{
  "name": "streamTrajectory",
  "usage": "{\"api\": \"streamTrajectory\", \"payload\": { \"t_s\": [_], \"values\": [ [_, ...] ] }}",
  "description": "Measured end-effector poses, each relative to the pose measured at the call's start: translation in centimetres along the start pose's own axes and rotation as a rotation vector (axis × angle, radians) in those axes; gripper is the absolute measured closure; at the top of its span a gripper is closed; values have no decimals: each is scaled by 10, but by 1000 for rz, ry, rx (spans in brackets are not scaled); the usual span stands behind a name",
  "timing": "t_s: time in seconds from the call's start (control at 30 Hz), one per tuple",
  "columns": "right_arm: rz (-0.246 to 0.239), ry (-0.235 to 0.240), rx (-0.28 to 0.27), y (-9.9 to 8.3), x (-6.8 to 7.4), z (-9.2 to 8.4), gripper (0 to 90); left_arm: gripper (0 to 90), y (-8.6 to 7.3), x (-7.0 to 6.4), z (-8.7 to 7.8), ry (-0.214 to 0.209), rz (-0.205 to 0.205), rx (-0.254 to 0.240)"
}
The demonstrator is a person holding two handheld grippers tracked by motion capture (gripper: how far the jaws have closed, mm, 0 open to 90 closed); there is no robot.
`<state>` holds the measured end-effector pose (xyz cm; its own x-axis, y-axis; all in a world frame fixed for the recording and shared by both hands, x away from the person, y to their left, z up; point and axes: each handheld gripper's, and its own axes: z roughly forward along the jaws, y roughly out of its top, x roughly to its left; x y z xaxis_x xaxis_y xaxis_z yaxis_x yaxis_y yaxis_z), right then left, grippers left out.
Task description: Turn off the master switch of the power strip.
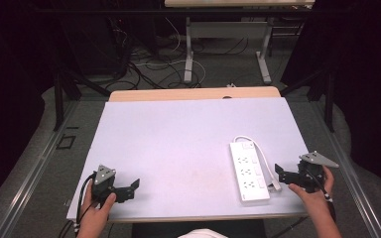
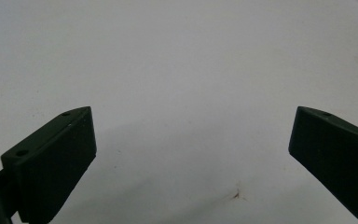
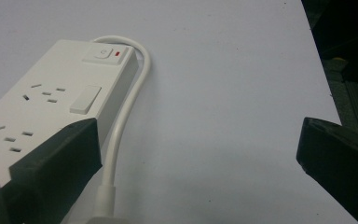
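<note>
**Power strip at the table's right front, both grippers spread**

The white power strip (image 1: 248,171) lies flat on the white table (image 1: 178,144), its cable (image 1: 265,161) looped along its right side. Just beside it, the right gripper (image 1: 284,174) has its jaws spread, gripping nothing. Well apart, at the left front, the left gripper (image 1: 129,188) is spread over bare tabletop.
</note>
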<state>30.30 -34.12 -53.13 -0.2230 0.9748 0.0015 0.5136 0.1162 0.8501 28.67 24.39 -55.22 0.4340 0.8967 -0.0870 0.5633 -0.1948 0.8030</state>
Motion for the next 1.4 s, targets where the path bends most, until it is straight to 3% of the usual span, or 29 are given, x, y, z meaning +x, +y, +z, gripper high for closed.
{"api": "streamTrajectory", "payload": {
  "t_s": [0.2, 0.3, 0.37, 0.4, 0.47, 0.67, 0.7, 0.77, 1.0, 1.07, 1.1, 1.23, 1.4],
  "values": [
    [13, -3, -33, 2, 3, 1, 0, 8, 0, -1, 0, -4, 0, -5],
    [27, 28, -8, 3, 4, -2, 0, 9, 0, -2, 1, -6, -4, -7],
    [17, 23, -27, 3, 6, 1, 0, 9, 0, -1, 1, -8, -6, -9],
    [16, 29, 24, 4, 7, -2, 0, 9, 0, -1, 1, -9, -9, -7],
    [12, 32, -5, 3, 8, 0, 0, 9, 0, -1, 0, -9, -14, -12],
    [1, 52, 9, 5, 15, -1, 5, 11, 0, 1, -1, -7, -26, -19],
    [-9, 46, -19, 5, 16, 1, 8, 11, 0, 1, -1, -7, -26, -20],
    [-2, 62, 10, 6, 17, -1, 12, 11, 0, 2, -1, -6, -27, -25],
    [-38, 65, 19, 10, 24, -2, 67, 12, 0, 1, -1, -8, -28, -26],
    [-27, 68, 17, 10, 26, -2, 68, 13, 0, 1, -1, -6, -28, -25],
    [-47, 74, 16, 11, 25, -1, 76, 12, 0, 1, -1, -7, -29, -28],
    [-45, 64, 23, 12, 29, -3, 150, 14, 0, 1, -1, -11, -32, -26],
    [-51, 74, 29, 14, 32, -4, 162, 14, 0, 0, -2, -10, -36, -29]
  ]
}}
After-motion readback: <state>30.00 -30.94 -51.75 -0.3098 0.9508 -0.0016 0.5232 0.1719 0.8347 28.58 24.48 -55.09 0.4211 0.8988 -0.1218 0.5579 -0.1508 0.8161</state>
